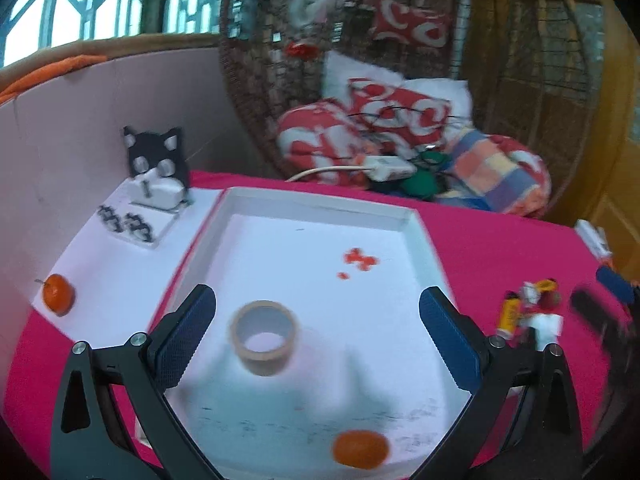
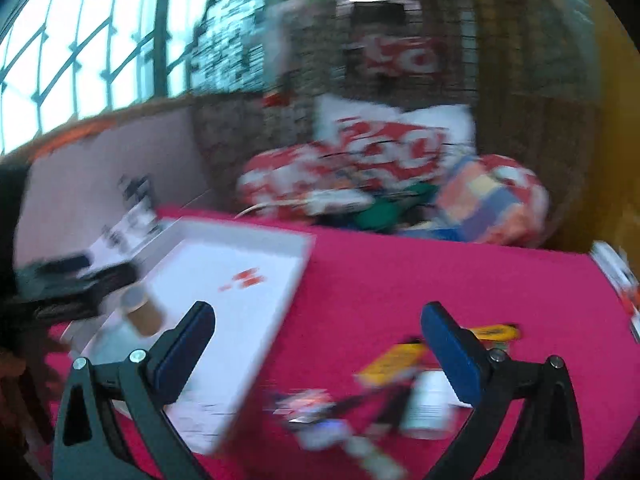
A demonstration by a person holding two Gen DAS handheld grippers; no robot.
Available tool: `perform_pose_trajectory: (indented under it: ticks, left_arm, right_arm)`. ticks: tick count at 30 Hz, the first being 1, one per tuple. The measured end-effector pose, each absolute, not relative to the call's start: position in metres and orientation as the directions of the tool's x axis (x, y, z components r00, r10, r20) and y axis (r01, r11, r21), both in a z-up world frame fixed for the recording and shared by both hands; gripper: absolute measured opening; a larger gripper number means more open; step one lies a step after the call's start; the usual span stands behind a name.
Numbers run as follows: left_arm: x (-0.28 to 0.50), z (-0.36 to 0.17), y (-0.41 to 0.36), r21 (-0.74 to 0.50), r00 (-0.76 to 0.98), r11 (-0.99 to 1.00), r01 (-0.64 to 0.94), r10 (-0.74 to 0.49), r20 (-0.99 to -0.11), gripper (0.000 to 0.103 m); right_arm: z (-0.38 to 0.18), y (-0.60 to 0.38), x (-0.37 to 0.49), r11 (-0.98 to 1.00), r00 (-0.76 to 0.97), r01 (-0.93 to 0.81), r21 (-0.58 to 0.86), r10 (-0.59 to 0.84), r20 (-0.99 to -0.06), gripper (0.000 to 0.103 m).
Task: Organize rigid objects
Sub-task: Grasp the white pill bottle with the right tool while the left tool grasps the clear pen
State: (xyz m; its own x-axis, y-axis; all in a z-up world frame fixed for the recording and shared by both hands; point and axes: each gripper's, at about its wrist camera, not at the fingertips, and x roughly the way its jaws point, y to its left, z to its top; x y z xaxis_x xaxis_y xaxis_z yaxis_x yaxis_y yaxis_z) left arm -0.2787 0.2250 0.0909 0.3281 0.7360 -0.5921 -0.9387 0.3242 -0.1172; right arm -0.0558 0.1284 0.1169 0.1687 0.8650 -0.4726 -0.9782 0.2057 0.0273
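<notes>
Hovering over the white tray (image 1: pixel 320 200), left hand-held gripper (image 1: pixel 318 334): released, jaws wide, nothing between the pads. Same for right hand-held gripper (image 2: pixel 318 344), spread and empty above the pink tabletop (image 2: pixel 400 272).

Nearest the left gripper, inside the tray: orange fruit-shaped piece (image 1: pixel 360 449) at the near edge, then tape roll (image 1: pixel 264 336) standing on its rim further in. Both apart, both clear of the fingers. Red marks (image 1: pixel 360 260) beyond on the tray floor, nature unclear.

Nearest the right gripper: loose pile of small items (image 2: pixel 400 392) on the cloth, outside the tray, including yellow tubes (image 2: pixel 394 360).

Step judged in hand: between placements, with two pieces already in the tray and the pile outstanding. Next move likely calls for lowering the right gripper onto one item in the pile and closing squarely on it.

Further off: second orange piece (image 1: pixel 59 294) on a white sheet left of the tray, cat-faced stand (image 1: pixel 158 168) behind it.

Right view heavily smeared; pile contents not identifiable. Lower frame edges cut off.
</notes>
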Motion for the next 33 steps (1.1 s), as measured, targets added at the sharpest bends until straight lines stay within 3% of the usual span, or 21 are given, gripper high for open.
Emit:
perform_pose_trajectory:
  ticks: [4, 13, 15, 17, 20, 27, 28, 32, 33]
  left_arm:
    - [-0.249, 0.092, 0.203, -0.089, 0.409, 0.442, -0.893, 0.711, -0.572, 0.103]
    - [-0.194, 0.067, 0.160, -0.098, 0.558, 0.662, -0.743, 0.532, -0.637, 0.103]
    - [-0.188, 0.064, 0.157, -0.072, 0.544, 0.671, -0.738, 0.528, -0.652, 0.103]
    - [-0.188, 0.062, 0.157, -0.047, 0.526, 0.667, -0.744, 0.541, -0.656, 0.103]
    - [-0.195, 0.063, 0.162, -0.055, 0.516, 0.650, -0.758, 0.546, -0.660, 0.103]
    - [-0.192, 0.074, 0.173, -0.024, 0.529, 0.678, -0.734, 0.549, -0.647, 0.103]
    - [-0.184, 0.075, 0.175, -0.020, 0.535, 0.695, -0.718, 0.534, -0.655, 0.103]
    - [-0.158, 0.072, 0.185, -0.054, 0.563, 0.753, -0.655, 0.439, -0.700, 0.102]
    - [-0.149, 0.070, 0.188, -0.069, 0.567, 0.766, -0.639, 0.408, -0.715, 0.097]
  right_arm:
    - [0.120, 0.093, -0.001, 0.305, 0.230, -0.948, 0.095, 0.858, -0.459, 0.103]
    - [0.053, 0.080, 0.026, 0.353, 0.215, -0.931, 0.089, 0.732, -0.646, 0.103]
    - [0.046, 0.092, 0.019, 0.320, 0.177, -0.942, 0.098, 0.725, -0.665, 0.091]
    - [0.039, 0.110, 0.012, 0.293, 0.138, -0.950, 0.105, 0.700, -0.701, 0.072]
    - [0.029, 0.125, 0.011, 0.283, 0.092, -0.948, 0.145, 0.680, -0.727, 0.056]
    - [0.009, 0.145, 0.009, 0.306, 0.124, -0.946, 0.103, 0.638, -0.760, 0.048]
    - [0.009, 0.145, 0.010, 0.304, 0.123, -0.947, 0.102, 0.640, -0.759, 0.039]
    - [0.011, 0.132, 0.018, 0.284, 0.070, -0.945, 0.163, 0.662, -0.747, 0.037]
    - [0.012, 0.125, 0.021, 0.284, 0.060, -0.942, 0.180, 0.667, -0.742, 0.037]
